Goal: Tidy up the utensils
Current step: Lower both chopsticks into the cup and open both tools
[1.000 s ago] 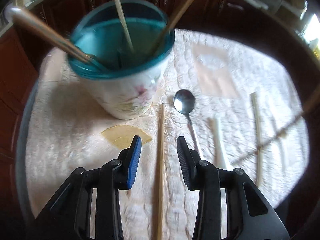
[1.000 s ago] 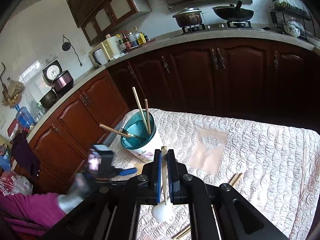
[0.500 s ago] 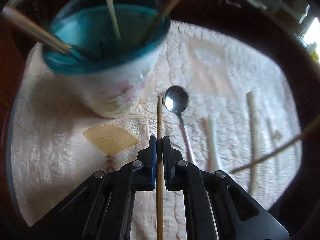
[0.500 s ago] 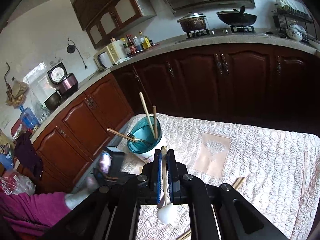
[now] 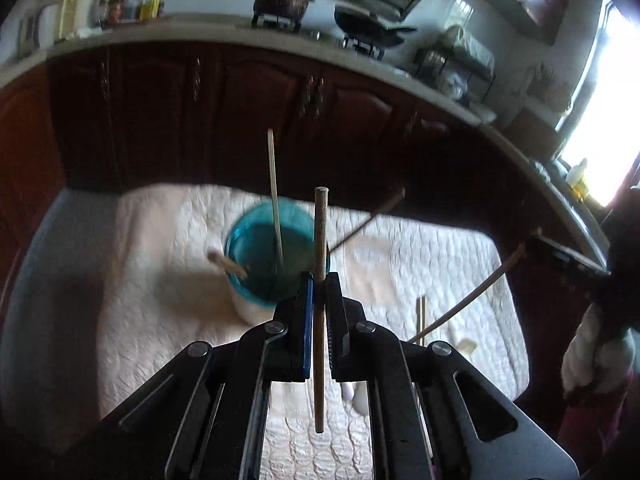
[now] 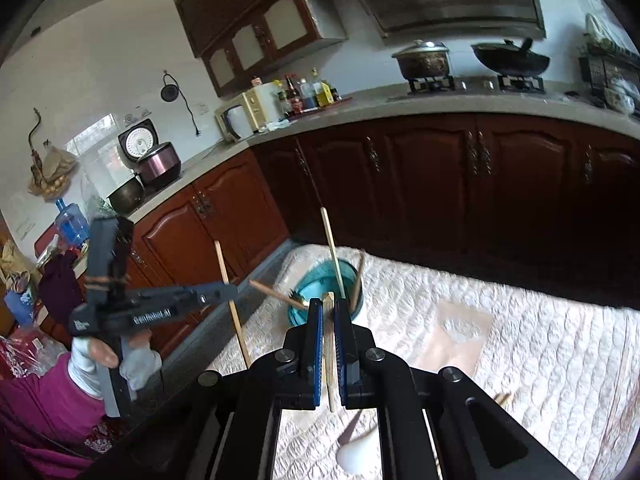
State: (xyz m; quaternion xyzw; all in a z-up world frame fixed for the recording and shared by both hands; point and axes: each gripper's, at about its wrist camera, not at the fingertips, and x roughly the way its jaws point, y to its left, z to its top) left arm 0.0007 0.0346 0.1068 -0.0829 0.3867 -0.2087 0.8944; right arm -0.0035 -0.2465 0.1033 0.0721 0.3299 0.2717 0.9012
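Observation:
In the left wrist view my left gripper (image 5: 318, 280) is shut on a wooden chopstick (image 5: 320, 232), held upright in the air above the table. Just beyond it stands the teal-lined cup (image 5: 256, 248) with two chopsticks and a wooden-handled fork in it. In the right wrist view my right gripper (image 6: 328, 306) is shut on the cream handle of a white spoon (image 6: 356, 454), whose bowl hangs below the jaws. The cup (image 6: 312, 284) lies straight ahead of it. My left gripper (image 6: 228, 290) shows there at the left, with its chopstick (image 6: 234, 320) standing up.
A quilted cream cloth (image 5: 440, 264) covers the table. A pair of chopsticks (image 5: 420, 316) lies on it at the right, and a white spoon (image 5: 360, 398) lies under my left gripper. Dark wooden cabinets (image 6: 480, 184) and a counter ring the table. A gloved hand (image 6: 136, 360) holds the left gripper.
My left gripper shut on the chopstick that lay beside the cup and lifted it well above the table. The right gripper rose a little with its spoon.

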